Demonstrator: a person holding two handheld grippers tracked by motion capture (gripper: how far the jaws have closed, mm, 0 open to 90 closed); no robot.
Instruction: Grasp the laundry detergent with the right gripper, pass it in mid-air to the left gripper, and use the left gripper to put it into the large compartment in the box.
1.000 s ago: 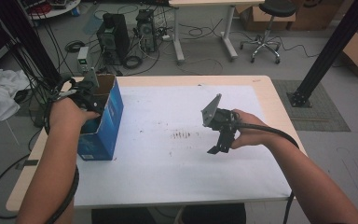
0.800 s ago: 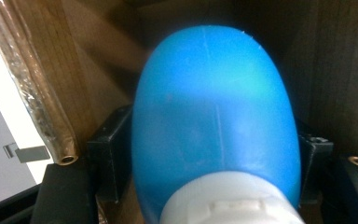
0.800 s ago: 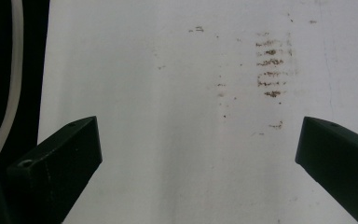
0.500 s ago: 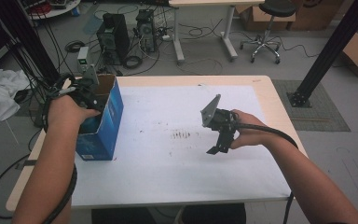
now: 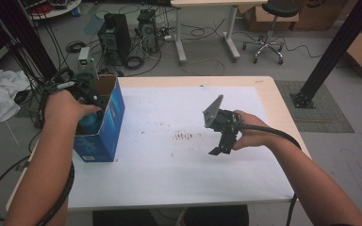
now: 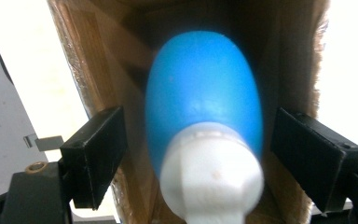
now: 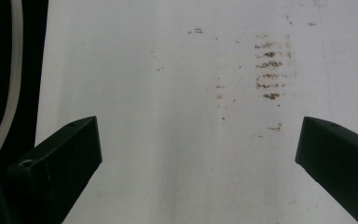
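Blue bulb w/ white neck (image 6: 204, 116) inside cardboard box (image 5: 104, 123); left gripper (image 6: 204, 163) just opened, released. Right gripper (image 7: 200, 163) open.

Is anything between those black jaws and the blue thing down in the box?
Nothing visible. In the left gripper view the blue bulb with the white end sits between the left gripper's jaws, which have just been opening; there is a gap on both sides. The cardboard box walls lie outside them.
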